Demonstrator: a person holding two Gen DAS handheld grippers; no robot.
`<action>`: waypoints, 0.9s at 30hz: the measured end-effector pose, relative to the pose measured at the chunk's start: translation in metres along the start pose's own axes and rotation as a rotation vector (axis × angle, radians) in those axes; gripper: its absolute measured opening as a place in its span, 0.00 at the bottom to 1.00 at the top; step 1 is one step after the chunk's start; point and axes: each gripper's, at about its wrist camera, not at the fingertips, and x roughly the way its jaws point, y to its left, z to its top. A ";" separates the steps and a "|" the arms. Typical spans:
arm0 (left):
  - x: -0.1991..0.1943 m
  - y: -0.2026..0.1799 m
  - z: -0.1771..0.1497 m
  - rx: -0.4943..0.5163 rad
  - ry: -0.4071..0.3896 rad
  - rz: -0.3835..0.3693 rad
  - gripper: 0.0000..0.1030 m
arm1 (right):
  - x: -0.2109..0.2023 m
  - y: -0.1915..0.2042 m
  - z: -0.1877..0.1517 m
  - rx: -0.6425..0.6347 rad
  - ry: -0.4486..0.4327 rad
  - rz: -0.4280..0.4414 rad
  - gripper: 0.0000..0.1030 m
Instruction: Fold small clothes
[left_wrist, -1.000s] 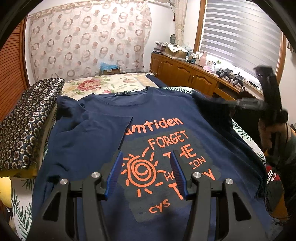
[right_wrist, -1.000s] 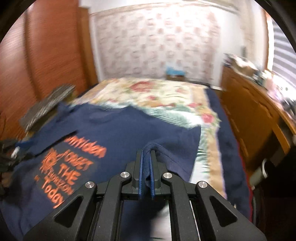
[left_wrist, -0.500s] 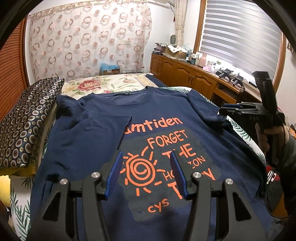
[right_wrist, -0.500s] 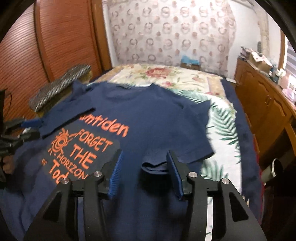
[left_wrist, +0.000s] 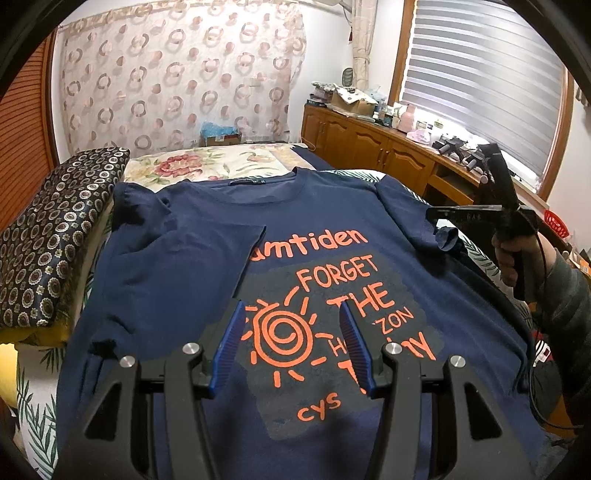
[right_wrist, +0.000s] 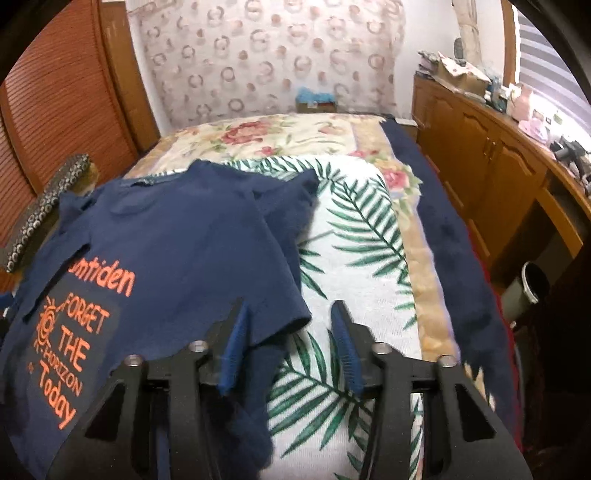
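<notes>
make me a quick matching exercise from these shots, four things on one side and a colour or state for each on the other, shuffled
Things:
1. t-shirt
2. pillow
3. left gripper
4. basket

Colour or state:
A. red
B. open, holding nothing
C. navy with orange print, one sleeve folded in
D. dark with a ring pattern

Pairs: 1-C, 2-D, 3-B, 4-A
</notes>
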 end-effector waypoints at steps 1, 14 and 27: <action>0.000 0.001 0.000 0.000 0.000 0.000 0.51 | -0.002 0.001 0.001 -0.007 -0.003 0.005 0.14; -0.001 0.007 -0.002 -0.017 -0.006 -0.001 0.51 | -0.020 0.081 0.029 -0.189 -0.074 0.150 0.01; -0.005 0.020 0.002 -0.035 -0.014 0.016 0.51 | -0.009 0.138 0.054 -0.227 -0.089 0.203 0.38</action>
